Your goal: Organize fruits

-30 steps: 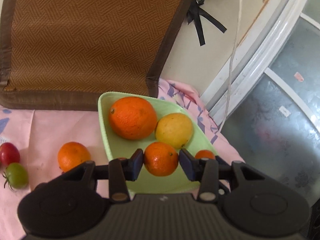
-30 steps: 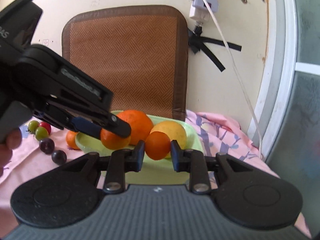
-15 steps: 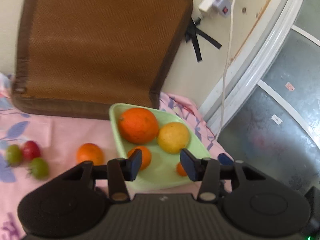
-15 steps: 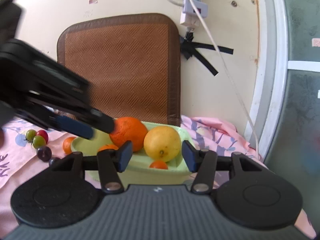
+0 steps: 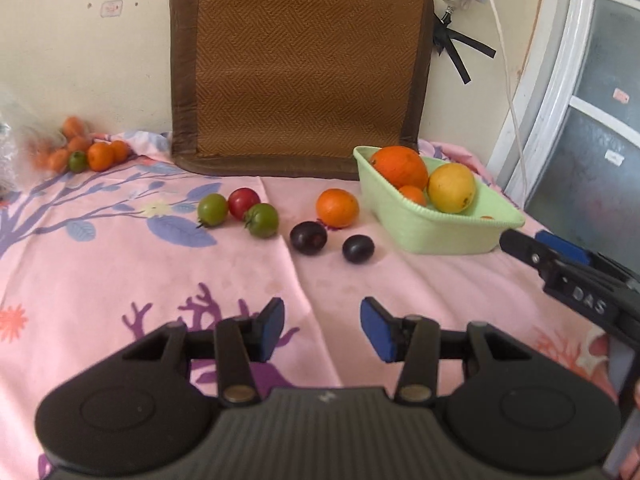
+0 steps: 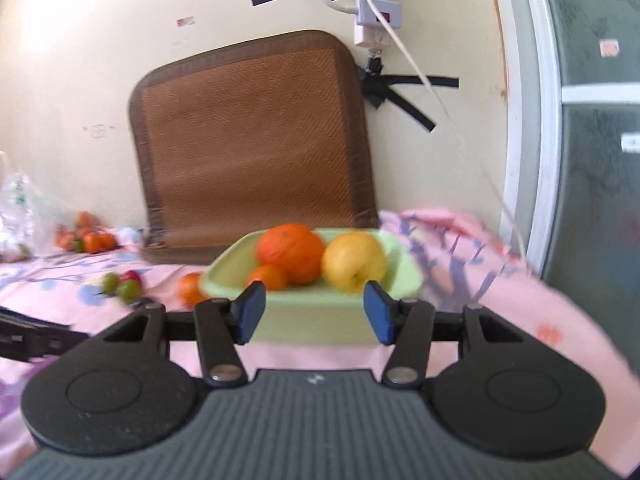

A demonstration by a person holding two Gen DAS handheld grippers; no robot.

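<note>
Both claws have pulled back from the green basket (image 5: 436, 236) and stand released, left claw (image 5: 322, 330) and right claw (image 6: 312, 312) (nothing held), small orange (image 5: 413, 195) lying inside it.

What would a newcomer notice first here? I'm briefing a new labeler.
Probably the green basket at the right of the pink cloth, holding a big orange and a yellow fruit. Next, the loose tomatoes and two dark plums lying beside it, and the brown mat leaning against the wall.
</note>
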